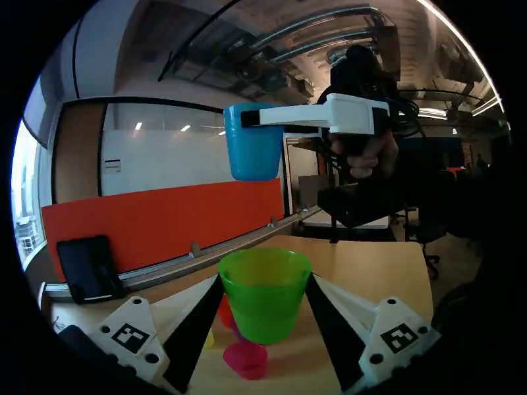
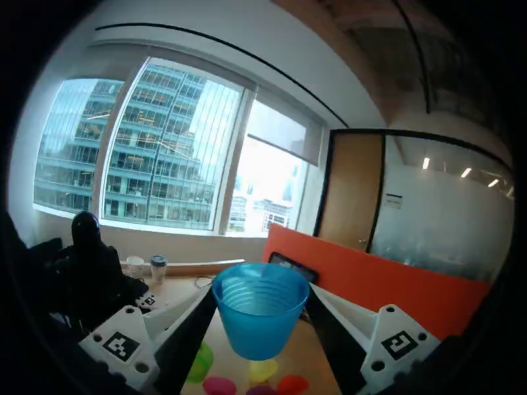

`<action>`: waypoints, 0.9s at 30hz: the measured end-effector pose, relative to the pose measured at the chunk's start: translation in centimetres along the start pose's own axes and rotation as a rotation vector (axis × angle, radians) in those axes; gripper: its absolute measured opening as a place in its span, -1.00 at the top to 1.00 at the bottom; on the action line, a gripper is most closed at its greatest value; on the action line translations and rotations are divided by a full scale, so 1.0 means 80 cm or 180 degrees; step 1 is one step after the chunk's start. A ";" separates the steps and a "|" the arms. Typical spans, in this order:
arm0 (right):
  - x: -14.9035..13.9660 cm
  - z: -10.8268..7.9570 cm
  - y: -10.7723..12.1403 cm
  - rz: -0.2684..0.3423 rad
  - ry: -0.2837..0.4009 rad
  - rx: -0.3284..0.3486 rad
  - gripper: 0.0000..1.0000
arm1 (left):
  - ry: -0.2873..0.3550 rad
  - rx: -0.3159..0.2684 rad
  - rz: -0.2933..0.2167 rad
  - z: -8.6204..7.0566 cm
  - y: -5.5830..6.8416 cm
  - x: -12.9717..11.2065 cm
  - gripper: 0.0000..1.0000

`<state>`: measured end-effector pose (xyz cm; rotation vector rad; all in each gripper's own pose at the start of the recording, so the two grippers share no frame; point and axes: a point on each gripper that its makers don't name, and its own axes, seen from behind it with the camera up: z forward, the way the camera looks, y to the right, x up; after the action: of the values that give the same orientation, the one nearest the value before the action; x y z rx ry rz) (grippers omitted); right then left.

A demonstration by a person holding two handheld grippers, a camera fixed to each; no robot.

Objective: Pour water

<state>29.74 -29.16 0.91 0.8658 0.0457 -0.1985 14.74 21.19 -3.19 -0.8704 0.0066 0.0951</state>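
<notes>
Your left claw (image 1: 265,299) is clenched on the green cup (image 1: 265,283), low over the tabletop (image 1: 369,263). Your right claw (image 2: 261,319) grasps the blue cup (image 2: 261,296), upright, higher and beyond. Pouring looks not yet begun: bring blue over green, then tip. Small coloured cups (image 1: 245,359) lie below; an orange partition (image 1: 165,217) and tall windows (image 2: 151,158) stand behind.

1. We see a tall many-paned glass window (image 2: 197,164); bright daylight enters, and glass towers (image 2: 79,145) stand outside.
2. A plain orange partition panel (image 1: 165,220) stands behind the light wooden table (image 1: 375,260).
3. Above it we find a frosted glass wall (image 1: 165,148) beside a brown wooden door (image 1: 78,151).
4. Grey metal pipes (image 1: 316,29) run along the open ceiling (image 1: 197,39).
</notes>
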 end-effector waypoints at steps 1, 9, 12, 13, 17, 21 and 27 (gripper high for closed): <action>0.000 -0.001 0.001 0.0014 0.0004 -0.0004 -0.84 | -0.0003 0.0005 -0.0002 0.000 -0.001 0.000 -0.71; -0.007 -0.013 0.013 0.0103 0.0006 -0.0059 -0.85 | -0.0039 0.0091 0.0011 -0.007 -0.019 -0.001 -0.71; -0.014 -0.020 0.022 0.0119 -0.0018 -0.0095 -0.86 | -0.0053 0.0141 0.0010 -0.011 -0.029 -0.002 -0.71; -0.017 -0.022 0.024 0.0123 -0.0027 -0.0109 -0.86 | -0.0058 0.0158 0.0009 -0.012 -0.032 -0.003 -0.71; -0.030 -0.032 0.036 0.0123 -0.0068 -0.0160 -0.86 | -0.0088 0.0226 0.0022 -0.018 -0.046 -0.008 -0.71; -0.046 -0.042 0.050 0.0102 -0.0116 -0.0234 -0.86 | -0.0143 0.0305 0.0056 -0.023 -0.062 -0.015 -0.71; -0.071 -0.057 0.070 0.0098 -0.0184 -0.0331 -0.86 | -0.0225 0.0392 0.0062 -0.029 -0.082 -0.026 -0.71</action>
<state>25.44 -21.28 2.89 0.7564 -0.0111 -0.1906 13.35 15.04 0.37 -0.7437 -0.0447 0.1423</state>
